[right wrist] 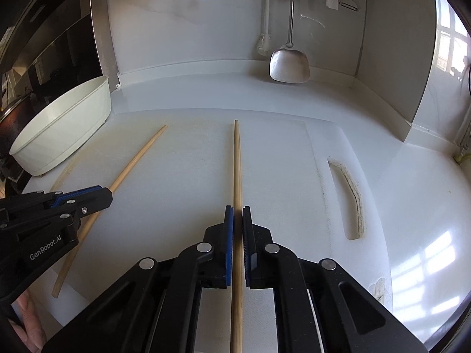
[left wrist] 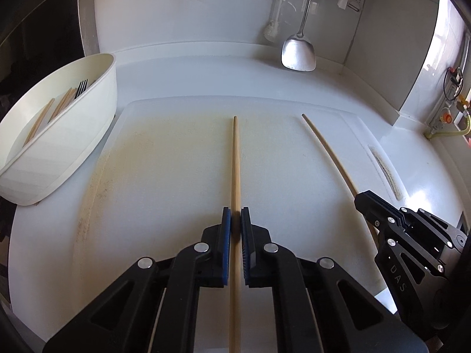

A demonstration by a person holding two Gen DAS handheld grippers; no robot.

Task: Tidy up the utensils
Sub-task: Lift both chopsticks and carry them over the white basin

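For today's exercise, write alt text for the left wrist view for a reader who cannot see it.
The left gripper is shut on a wooden chopstick lying on a white cutting board. At right, the right gripper grips a second chopstick. A white utensil holder stands at left.

My left gripper (right wrist: 110,195) reads "GenRobot.AI" in white; my right gripper (left wrist: 357,201) reads "DAS".

both chopsticks' (left wrist: 235,161) near ends run off the bottom edge — tray (left wrist: 59,147) contents half-hidden.
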